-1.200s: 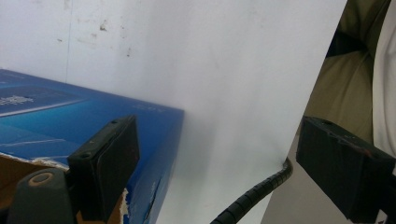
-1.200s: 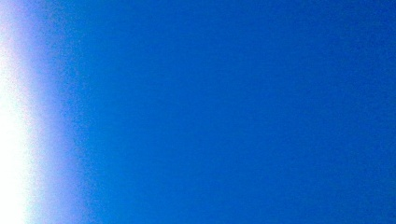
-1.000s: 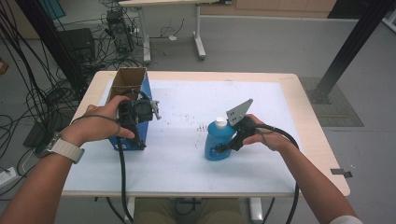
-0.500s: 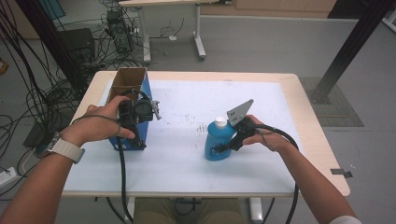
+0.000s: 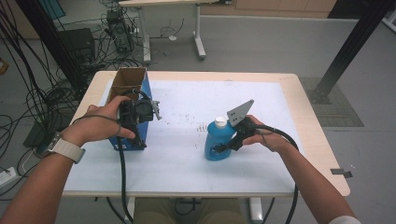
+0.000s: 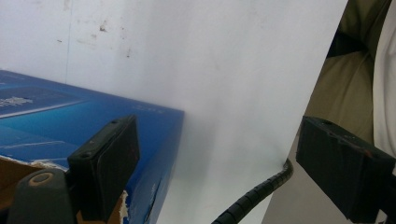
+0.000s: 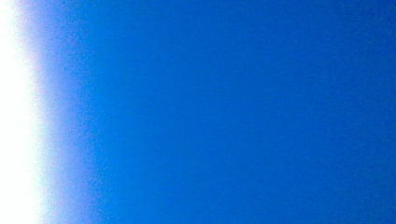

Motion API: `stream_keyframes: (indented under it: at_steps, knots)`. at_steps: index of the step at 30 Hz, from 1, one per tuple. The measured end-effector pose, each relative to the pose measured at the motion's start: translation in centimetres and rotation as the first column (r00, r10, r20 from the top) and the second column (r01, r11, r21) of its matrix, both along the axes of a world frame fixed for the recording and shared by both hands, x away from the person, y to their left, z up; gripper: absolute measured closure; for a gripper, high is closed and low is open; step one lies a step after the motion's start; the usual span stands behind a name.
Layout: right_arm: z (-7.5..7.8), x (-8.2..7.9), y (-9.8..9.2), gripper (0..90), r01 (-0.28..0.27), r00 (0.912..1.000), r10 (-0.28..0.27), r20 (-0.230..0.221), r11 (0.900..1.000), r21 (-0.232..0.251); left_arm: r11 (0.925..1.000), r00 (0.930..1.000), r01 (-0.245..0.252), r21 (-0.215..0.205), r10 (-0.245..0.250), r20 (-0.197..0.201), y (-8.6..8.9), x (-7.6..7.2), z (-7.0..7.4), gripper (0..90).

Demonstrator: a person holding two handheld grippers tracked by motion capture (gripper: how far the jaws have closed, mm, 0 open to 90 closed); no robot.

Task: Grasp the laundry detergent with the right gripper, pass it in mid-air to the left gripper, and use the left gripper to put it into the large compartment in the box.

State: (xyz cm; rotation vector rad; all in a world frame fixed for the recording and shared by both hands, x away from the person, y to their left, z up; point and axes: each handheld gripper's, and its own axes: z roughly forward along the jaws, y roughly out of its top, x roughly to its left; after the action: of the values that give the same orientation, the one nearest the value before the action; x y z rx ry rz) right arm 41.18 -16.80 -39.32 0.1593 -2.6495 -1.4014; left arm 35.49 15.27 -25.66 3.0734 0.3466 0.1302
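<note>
A blue bottle (image 5: 214, 139) with a white cap stands upright right of the table's middle. My right gripper (image 5: 224, 145) is against its side, one black jaw lying across the lower body, and appears shut on it. In the right gripper view the blue bottle (image 7: 224, 112) is a close blur and the jaws are hidden. A blue cardboard box (image 5: 144, 91) with an open top stands at the left. My left gripper (image 5: 132, 134) is at the box's near end, held by a hand. In the left gripper view this gripper (image 6: 224, 154) is open wide, its left jaw over the box (image 6: 70, 126) edge.
The white-covered table (image 5: 187, 172) has bare room between box and bottle and along the front. A ribbed black cable (image 6: 252, 196) hangs over the near table edge. Other desks, cables and a black post stand on the floor beyond.
</note>
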Motion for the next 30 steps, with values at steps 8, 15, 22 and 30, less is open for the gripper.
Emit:
stream_keyframes:
  at_steps: [8,15,22,30]
  knots:
    - [-0.08,0.00,-0.07,41.5,-0.002,1.0000,0.002,0.002,1.000,0.008,1.0000,1.0000,0.000,-0.002,0.000,0.002,0.01,0.00,-0.03,14.2]
    - [-0.04,0.04,-0.02,42.4,-0.004,0.9999,0.004,0.009,1.000,0.006,1.0000,1.0000,0.002,-0.002,-0.002,0.001,-0.03,0.01,-0.04,14.4]
    - [0.02,0.02,-0.01,43.0,0.001,0.9999,-0.001,0.010,1.000,0.001,1.0000,1.0000,0.002,0.000,-0.002,0.000,-0.08,0.02,-0.02,14.4]
    - [0.03,-0.06,0.00,43.1,0.005,0.9999,-0.005,0.013,1.000,0.000,1.0000,1.0000,0.006,0.001,-0.006,0.000,-0.15,0.02,0.01,14.5]
